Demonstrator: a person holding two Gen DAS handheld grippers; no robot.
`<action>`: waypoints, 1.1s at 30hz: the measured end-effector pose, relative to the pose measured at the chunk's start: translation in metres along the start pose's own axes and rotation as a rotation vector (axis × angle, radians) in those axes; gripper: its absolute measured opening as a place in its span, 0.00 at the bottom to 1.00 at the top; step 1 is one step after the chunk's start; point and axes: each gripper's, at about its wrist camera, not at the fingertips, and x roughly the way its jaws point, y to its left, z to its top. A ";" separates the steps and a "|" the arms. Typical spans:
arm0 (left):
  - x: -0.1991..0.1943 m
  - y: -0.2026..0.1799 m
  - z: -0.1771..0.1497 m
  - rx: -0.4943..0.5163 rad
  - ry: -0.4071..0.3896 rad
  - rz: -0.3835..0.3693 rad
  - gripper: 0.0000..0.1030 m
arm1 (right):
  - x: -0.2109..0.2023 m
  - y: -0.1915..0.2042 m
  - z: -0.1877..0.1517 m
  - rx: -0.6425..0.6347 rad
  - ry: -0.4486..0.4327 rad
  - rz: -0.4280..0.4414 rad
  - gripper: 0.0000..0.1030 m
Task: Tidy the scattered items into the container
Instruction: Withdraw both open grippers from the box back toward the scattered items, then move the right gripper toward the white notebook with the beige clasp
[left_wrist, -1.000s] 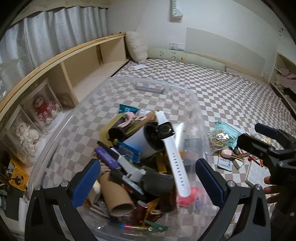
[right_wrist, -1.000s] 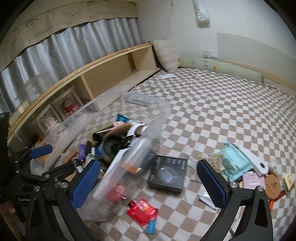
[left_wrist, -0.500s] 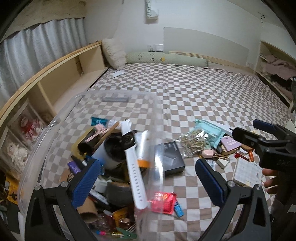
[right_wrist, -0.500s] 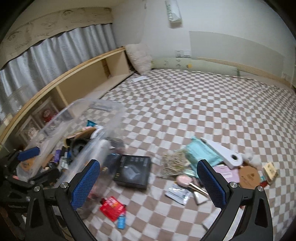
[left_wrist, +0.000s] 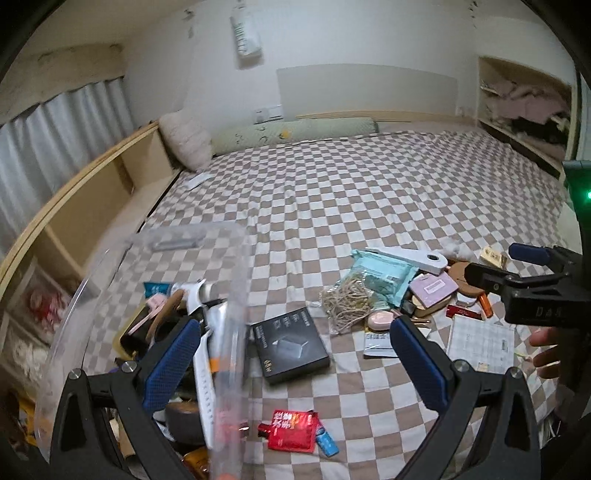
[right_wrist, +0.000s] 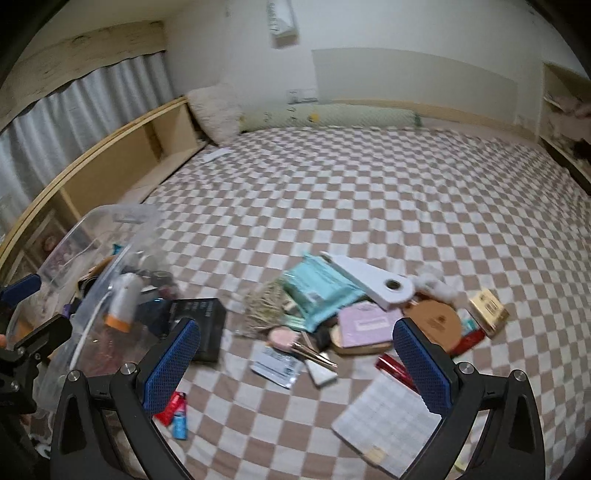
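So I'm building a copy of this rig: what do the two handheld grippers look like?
Both look the same. The left gripper has a black frame that forks into two arms with silver screw heads, and each arm carries a flat blue pad with a cross-hatched texture. The right gripper matches it. Seen from the left wrist camera, its black body bears pale embossed lettering, too blurred to read.

The container (left_wrist: 92, 295) sits left of the box (left_wrist: 290, 345), apparently touching it.
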 end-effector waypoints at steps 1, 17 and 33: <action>0.002 -0.005 0.002 0.008 0.004 -0.007 1.00 | 0.001 -0.007 -0.001 0.018 0.010 0.003 1.00; 0.047 -0.084 0.025 0.090 0.056 -0.048 1.00 | 0.017 -0.076 -0.033 0.100 0.172 -0.026 1.00; 0.120 -0.112 0.024 0.071 0.278 -0.174 1.00 | 0.055 -0.112 -0.079 -0.116 0.289 -0.092 1.00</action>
